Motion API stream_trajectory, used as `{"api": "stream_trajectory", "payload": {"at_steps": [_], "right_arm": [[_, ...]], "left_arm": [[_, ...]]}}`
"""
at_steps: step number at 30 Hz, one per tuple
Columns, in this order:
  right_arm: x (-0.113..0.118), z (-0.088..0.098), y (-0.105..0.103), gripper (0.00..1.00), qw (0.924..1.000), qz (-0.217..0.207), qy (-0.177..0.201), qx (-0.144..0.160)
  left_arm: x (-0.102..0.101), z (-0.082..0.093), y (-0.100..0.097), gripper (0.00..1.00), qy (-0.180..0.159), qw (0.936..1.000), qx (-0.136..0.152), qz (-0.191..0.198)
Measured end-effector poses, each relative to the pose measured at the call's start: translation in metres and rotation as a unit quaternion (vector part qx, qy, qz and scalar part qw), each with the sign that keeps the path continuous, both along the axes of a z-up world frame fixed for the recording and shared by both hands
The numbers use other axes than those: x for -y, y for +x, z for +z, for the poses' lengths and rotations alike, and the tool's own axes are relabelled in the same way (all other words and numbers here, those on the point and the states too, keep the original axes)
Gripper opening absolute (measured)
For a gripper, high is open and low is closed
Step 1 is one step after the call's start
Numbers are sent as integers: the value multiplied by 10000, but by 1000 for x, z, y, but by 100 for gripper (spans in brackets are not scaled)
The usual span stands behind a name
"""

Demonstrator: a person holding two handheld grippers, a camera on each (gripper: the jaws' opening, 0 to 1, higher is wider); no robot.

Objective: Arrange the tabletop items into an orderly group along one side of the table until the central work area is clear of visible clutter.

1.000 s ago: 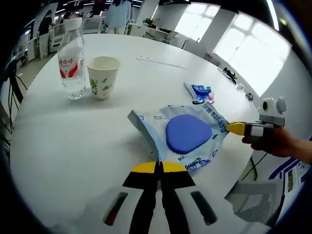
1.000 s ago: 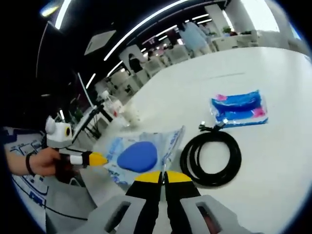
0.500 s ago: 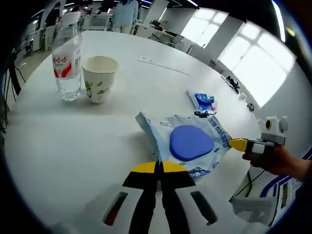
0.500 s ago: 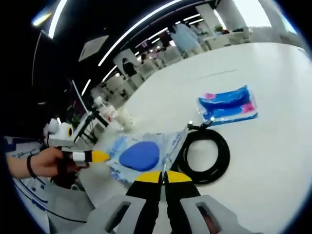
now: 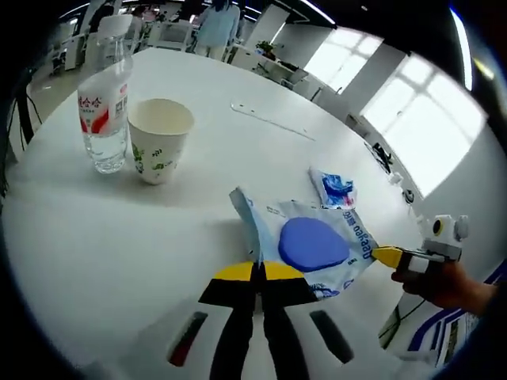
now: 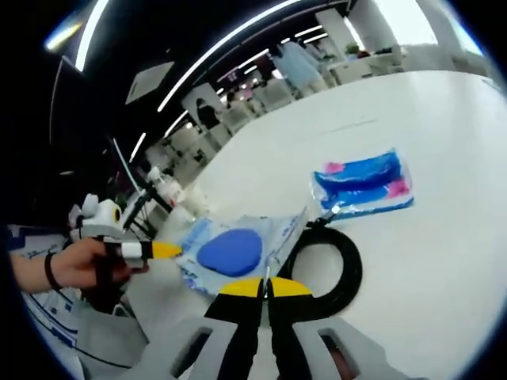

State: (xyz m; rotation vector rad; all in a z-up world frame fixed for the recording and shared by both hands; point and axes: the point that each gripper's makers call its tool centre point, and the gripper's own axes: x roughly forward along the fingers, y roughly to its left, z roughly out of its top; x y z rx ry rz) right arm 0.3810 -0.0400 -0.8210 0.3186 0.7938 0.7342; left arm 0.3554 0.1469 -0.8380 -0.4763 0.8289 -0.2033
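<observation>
A clear packet (image 5: pixel 313 244) printed in blue, with a blue oval pad inside, is stretched between both grippers just above the white round table (image 5: pixel 119 237). My left gripper (image 5: pixel 257 271) is shut on its near edge. The right gripper (image 5: pixel 384 256), held in a hand, pinches the far corner. In the right gripper view the same packet (image 6: pixel 231 252) runs from my right gripper (image 6: pixel 265 286), shut on its corner, to the left gripper (image 6: pixel 162 250). A water bottle (image 5: pixel 103 103) and a paper cup (image 5: pixel 158 138) stand side by side at the far left.
A black cable coil (image 6: pixel 344 273) lies on the table, partly under the held packet's edge. A blue and pink packet (image 6: pixel 363 184) lies beyond it, also seen as a small packet (image 5: pixel 333 188). A thin white strip (image 5: pixel 269 119) lies further back. People and chairs stand beyond the table.
Both cameras have shifted while the packet stays held between the grippers. The bottle and cup look nearer in the left gripper view. The cable coil sits closer under the packet in the right gripper view.
</observation>
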Motion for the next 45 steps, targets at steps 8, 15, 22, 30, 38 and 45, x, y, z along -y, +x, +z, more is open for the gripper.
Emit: {"api": "stream_trajectory", "payload": {"at_steps": [8, 15, 22, 30, 38, 45], "right_arm": [[-8, 4, 28, 0, 9999, 55, -4, 107], [-24, 9, 57, 0, 9997, 119, 23, 221], [-43, 2, 85, 0, 9996, 178, 6, 234], [-55, -13, 100, 0, 9999, 132, -85, -1], [-59, -31, 109, 0, 9991, -78, -341, -251], [-62, -43, 103, 0, 9980, -45, -501, -372]], "left_arm": [[-8, 3, 24, 0, -214, 9990, 111, 370], [-16, 11, 38, 0, -329, 9969, 235, 680], [-30, 9, 52, 0, -435, 9930, 230, 1071], [-42, -2, 64, 0, -571, 9866, 171, 1517], [-45, -7, 71, 0, -671, 9821, 178, 1751], [-51, -14, 72, 0, -688, 9792, 147, 1904]]}}
